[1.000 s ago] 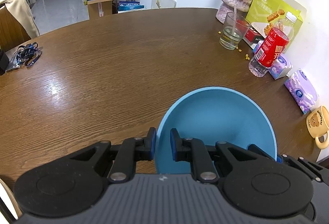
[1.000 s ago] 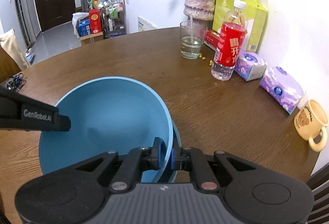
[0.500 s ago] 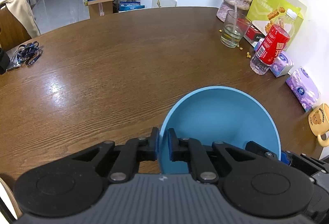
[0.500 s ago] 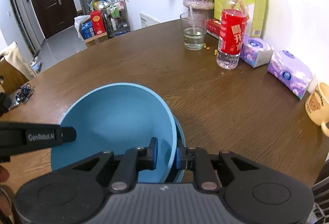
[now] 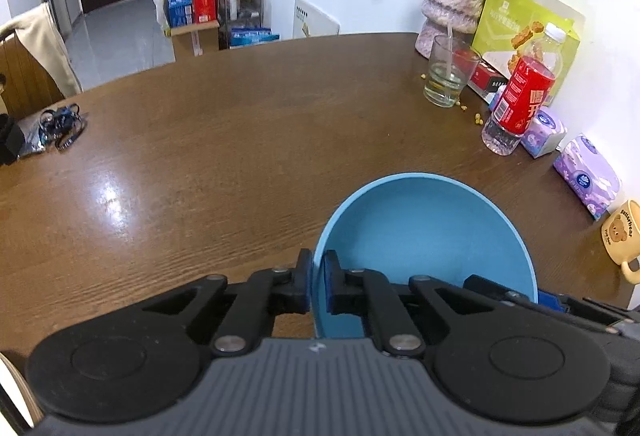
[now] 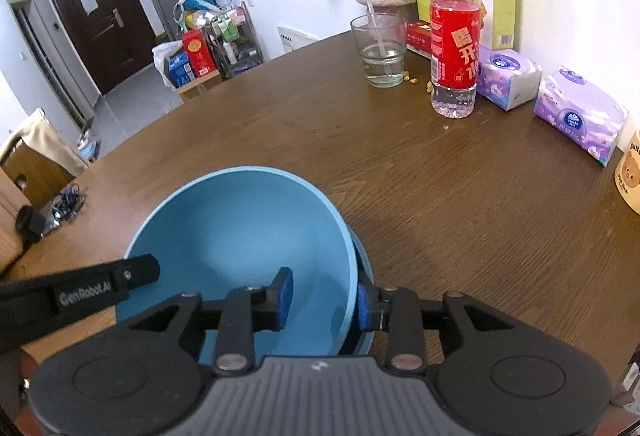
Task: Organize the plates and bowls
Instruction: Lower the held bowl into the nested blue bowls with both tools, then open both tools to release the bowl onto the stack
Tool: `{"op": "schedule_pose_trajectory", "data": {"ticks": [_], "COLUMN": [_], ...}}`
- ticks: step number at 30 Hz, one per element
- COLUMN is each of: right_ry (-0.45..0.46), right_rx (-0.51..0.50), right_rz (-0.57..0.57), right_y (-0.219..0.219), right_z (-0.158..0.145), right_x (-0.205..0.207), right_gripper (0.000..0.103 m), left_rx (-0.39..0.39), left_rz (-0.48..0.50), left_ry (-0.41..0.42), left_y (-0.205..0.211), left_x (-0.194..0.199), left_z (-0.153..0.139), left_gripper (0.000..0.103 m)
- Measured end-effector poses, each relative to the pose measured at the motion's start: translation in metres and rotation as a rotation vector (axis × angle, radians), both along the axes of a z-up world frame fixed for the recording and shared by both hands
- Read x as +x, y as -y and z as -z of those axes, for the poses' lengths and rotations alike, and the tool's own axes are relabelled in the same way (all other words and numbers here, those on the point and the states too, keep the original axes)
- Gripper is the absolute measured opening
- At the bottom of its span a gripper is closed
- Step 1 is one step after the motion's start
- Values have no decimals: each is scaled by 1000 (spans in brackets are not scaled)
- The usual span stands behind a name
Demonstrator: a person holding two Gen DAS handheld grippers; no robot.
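At nine o'clock on the wooden bench (image 5: 224, 139), a tangle of blue cords (image 5: 60, 123) is lying near the edge. The left gripper (image 5: 317, 286) is clenching the nine o'clock rim of the blue bowl (image 5: 424, 236), one pad outside the wall and one inside. That bowl is sitting at about five o'clock on the bench in the left wrist view, close to the near edge. In the right wrist view the same blue bowl (image 6: 244, 236) is nesting in a second blue bowl (image 6: 365, 264), of which only a sliver of rim is showing at three o'clock. The right gripper (image 6: 325, 296) is straddling both rims there; its jaws have just been opening, and the pads are standing clear of the walls, so it is released. Farther toward two o'clock, a glass of water (image 6: 382, 51), a red-labelled bottle (image 6: 454, 35), two purple tissue packs (image 6: 580, 111) and a bear mug (image 5: 622, 236) are lining the wall side of the bench.
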State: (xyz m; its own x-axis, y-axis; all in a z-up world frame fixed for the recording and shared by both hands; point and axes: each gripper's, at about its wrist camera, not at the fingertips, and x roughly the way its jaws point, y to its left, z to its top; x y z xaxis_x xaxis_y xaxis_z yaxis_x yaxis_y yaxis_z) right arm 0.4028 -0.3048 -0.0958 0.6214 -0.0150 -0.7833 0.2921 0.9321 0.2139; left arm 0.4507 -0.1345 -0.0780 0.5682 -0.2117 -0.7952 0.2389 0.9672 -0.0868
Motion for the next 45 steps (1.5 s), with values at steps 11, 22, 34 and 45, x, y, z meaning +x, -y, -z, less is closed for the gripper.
{"op": "schedule_pose_trajectory", "data": {"ticks": [11, 22, 34, 45], "right_ry": [13, 35, 11, 22], "right_rx": [6, 25, 32, 33], "right_rz": [17, 63, 86, 93], "right_y": [5, 21, 26, 26], "right_z": [-11, -22, -15, -25], "right_x": [-6, -13, -14, -30], "right_gripper": [29, 29, 48, 94], "left_rx": [0, 5, -33, -27], "left_rz": [8, 0, 14, -74], "left_ry": [-23, -32, -54, 51], "left_y": [2, 4, -3, -23], "left_x": [0, 0, -4, -20], "left_z": [5, 11, 6, -25], "left_gripper": [6, 5, 35, 103]}}
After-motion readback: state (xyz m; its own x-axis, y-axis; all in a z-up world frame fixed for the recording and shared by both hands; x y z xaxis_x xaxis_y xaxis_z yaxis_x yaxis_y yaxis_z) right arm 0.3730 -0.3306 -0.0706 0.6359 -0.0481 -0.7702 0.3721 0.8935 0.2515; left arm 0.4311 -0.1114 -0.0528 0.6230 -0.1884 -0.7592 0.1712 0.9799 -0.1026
